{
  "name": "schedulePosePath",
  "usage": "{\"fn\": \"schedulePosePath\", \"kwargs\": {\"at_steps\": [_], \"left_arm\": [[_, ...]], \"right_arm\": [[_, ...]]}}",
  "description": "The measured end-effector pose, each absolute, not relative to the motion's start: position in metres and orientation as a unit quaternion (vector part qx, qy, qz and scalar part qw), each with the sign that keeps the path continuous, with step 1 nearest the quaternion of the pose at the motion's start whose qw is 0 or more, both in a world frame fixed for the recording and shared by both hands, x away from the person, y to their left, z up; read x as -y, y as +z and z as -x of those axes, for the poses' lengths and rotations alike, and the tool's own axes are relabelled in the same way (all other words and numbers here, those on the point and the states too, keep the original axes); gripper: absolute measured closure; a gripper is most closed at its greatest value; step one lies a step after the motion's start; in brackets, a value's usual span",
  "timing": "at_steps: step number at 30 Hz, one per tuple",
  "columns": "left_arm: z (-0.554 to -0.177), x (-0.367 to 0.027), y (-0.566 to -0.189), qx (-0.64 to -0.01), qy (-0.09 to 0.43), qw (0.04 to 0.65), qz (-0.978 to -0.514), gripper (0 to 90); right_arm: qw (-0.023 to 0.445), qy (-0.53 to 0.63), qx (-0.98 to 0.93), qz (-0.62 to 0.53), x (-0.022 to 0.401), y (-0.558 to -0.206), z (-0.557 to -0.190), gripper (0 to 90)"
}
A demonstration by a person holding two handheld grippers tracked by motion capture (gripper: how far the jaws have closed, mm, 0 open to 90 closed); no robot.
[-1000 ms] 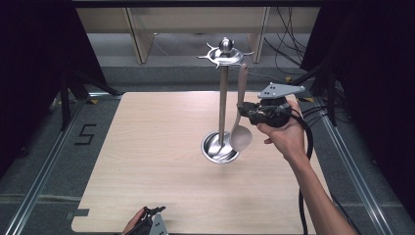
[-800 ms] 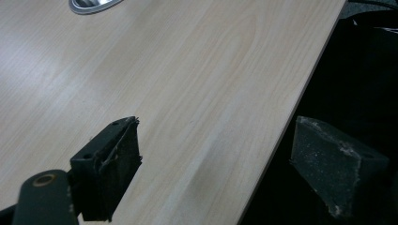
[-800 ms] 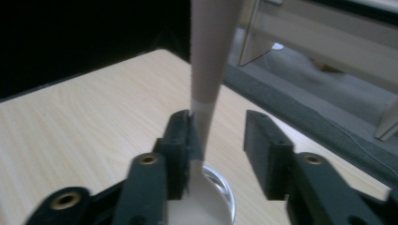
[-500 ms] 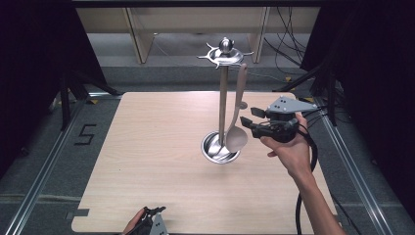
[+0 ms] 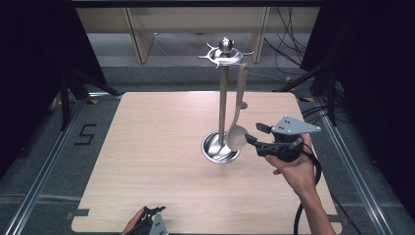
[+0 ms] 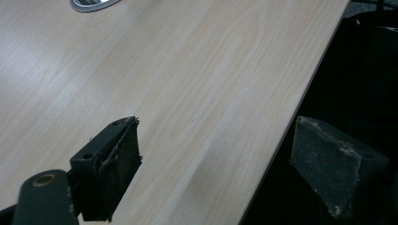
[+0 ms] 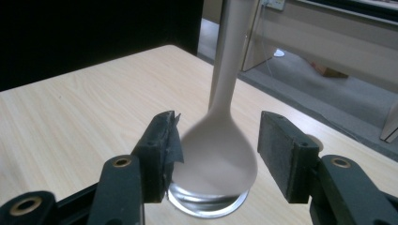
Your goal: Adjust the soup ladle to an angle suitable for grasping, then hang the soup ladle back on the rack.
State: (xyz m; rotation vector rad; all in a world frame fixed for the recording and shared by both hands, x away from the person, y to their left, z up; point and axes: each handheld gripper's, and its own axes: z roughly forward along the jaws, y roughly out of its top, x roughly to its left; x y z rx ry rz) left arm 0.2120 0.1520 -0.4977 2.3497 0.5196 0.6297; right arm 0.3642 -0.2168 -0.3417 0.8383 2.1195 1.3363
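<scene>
While the spoon (image 5: 237, 128) hangs from the rack (image 5: 223, 98), bowl low over the base, the right tool (image 5: 253, 135) sits beside it, jaws just opened, spoon bowl between them, untouched. Left tool (image 5: 152, 211) open at the tabletop's (image 5: 147, 147) near edge.

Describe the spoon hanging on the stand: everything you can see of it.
The spoon is pale beige with a matte, plastic-like look: a long flat handle that widens into a rounded bowl. It hangs upright, bowl down, from the top ring of the metal stand, beside the pole, with the bowl just above the stand's shiny round base. In the right gripper view the bowl sits in front of the right gripper, whose jaws have just been opening; the pads stand apart on either side and do not press on it.
</scene>
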Motion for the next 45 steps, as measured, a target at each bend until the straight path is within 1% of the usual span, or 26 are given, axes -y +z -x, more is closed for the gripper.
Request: {"fn": "schedulePosePath", "kwargs": {"at_steps": [3, 5, 6, 11, 13, 14, 16, 21, 23, 26, 27, 28, 29, 30, 32, 33, 36, 38, 39, 40, 42, 43, 44, 45], "left_arm": [[-0.212, -0.152, -0.497, -0.196, 0.235, 0.321, -0.896, 15.0], [-0.212, -0.152, -0.498, -0.197, 0.241, 0.320, -0.895, 15.0], [-0.212, -0.152, -0.497, -0.196, 0.241, 0.319, -0.895, 15.0], [-0.212, -0.153, -0.497, -0.196, 0.244, 0.321, -0.894, 15.0], [-0.212, -0.153, -0.496, -0.195, 0.242, 0.321, -0.895, 15.0], [-0.212, -0.153, -0.496, -0.195, 0.244, 0.319, -0.895, 15.0], [-0.212, -0.152, -0.497, -0.196, 0.241, 0.319, -0.895, 15.0], [-0.213, -0.153, -0.497, -0.198, 0.244, 0.320, -0.894, 15.0], [-0.213, -0.154, -0.496, -0.198, 0.242, 0.321, -0.894, 15.0], [-0.213, -0.153, -0.496, -0.200, 0.238, 0.330, -0.891, 15.0], [-0.213, -0.153, -0.495, -0.197, 0.242, 0.325, -0.893, 15.0], [-0.213, -0.153, -0.495, -0.195, 0.242, 0.322, -0.894, 15.0], [-0.214, -0.152, -0.495, -0.197, 0.242, 0.323, -0.893, 15.0], [-0.214, -0.152, -0.494, -0.197, 0.241, 0.322, -0.894, 15.0], [-0.213, -0.151, -0.493, -0.195, 0.235, 0.328, -0.894, 15.0], [-0.213, -0.151, -0.494, -0.194, 0.236, 0.326, -0.895, 15.0], [-0.215, -0.152, -0.495, -0.199, 0.239, 0.323, -0.894, 15.0], [-0.215, -0.152, -0.494, -0.197, 0.232, 0.320, -0.897, 15.0], [-0.214, -0.151, -0.495, -0.199, 0.246, 0.324, -0.892, 15.0], [-0.214, -0.151, -0.494, -0.193, 0.240, 0.322, -0.895, 15.0], [-0.214, -0.151, -0.494, -0.191, 0.237, 0.323, -0.896, 15.0], [-0.214, -0.151, -0.494, -0.195, 0.234, 0.323, -0.896, 15.0], [-0.214, -0.151, -0.496, -0.199, 0.243, 0.323, -0.893, 15.0], [-0.214, -0.151, -0.496, -0.198, 0.234, 0.325, -0.895, 15.0]], "right_arm": [[0.238, 0.488, -0.784, -0.302, 0.218, -0.348, -0.361, 47.6], [0.248, 0.485, -0.783, -0.301, 0.218, -0.353, -0.360, 47.5], [0.240, 0.481, -0.788, -0.301, 0.218, -0.355, -0.359, 47.4], [0.237, 0.475, -0.791, -0.304, 0.222, -0.359, -0.357, 44.6], [0.244, 0.479, -0.785, -0.307, 0.223, -0.361, -0.355, 44.5], [0.233, 0.472, -0.792, -0.311, 0.226, -0.361, -0.353, 44.2], [0.238, 0.474, -0.790, -0.309, 0.228, -0.364, -0.352, 43.7], [0.229, 0.468, -0.792, -0.318, 0.235, -0.371, -0.348, 42.2], [0.232, 0.469, -0.793, -0.313, 0.238, -0.377, -0.348, 41.6], [0.221, 0.461, -0.794, -0.329, 0.239, -0.384, -0.346, 41.0], [0.227, 0.461, -0.795, -0.323, 0.240, -0.386, -0.347, 40.9], [0.217, 0.458, -0.795, -0.334, 0.240, -0.389, -0.345, 40.8], [0.219, 0.458, -0.798, -0.325, 0.241, -0.391, -0.347, 40.8], [0.210, 0.456, -0.796, -0.339, 0.241, -0.394, -0.344, 40.7], [0.220, 0.447, -0.803, -0.327, 0.246, -0.398, -0.347, 40.5], [0.211, 0.443, -0.805, -0.333, 0.248, -0.400, -0.346, 40.3], [0.215, 0.441, -0.804, -0.335, 0.253, -0.406, -0.346, 39.8], [0.210, 0.437, -0.803, -0.347, 0.256, -0.409, -0.343, 39.1], [0.212, 0.434, -0.808, -0.337, 0.258, -0.411, -0.343, 39.0], [0.206, 0.433, -0.806, -0.348, 0.259, -0.412, -0.340, 39.0], [0.210, 0.430, -0.809, -0.341, 0.262, -0.415, -0.339, 38.8], [0.200, 0.427, -0.807, -0.354, 0.261, -0.416, -0.336, 38.7], [0.203, 0.426, -0.809, -0.350, 0.263, -0.417, -0.335, 38.6], [0.200, 0.425, -0.810, -0.352, 0.264, -0.418, -0.334, 38.6]]}}
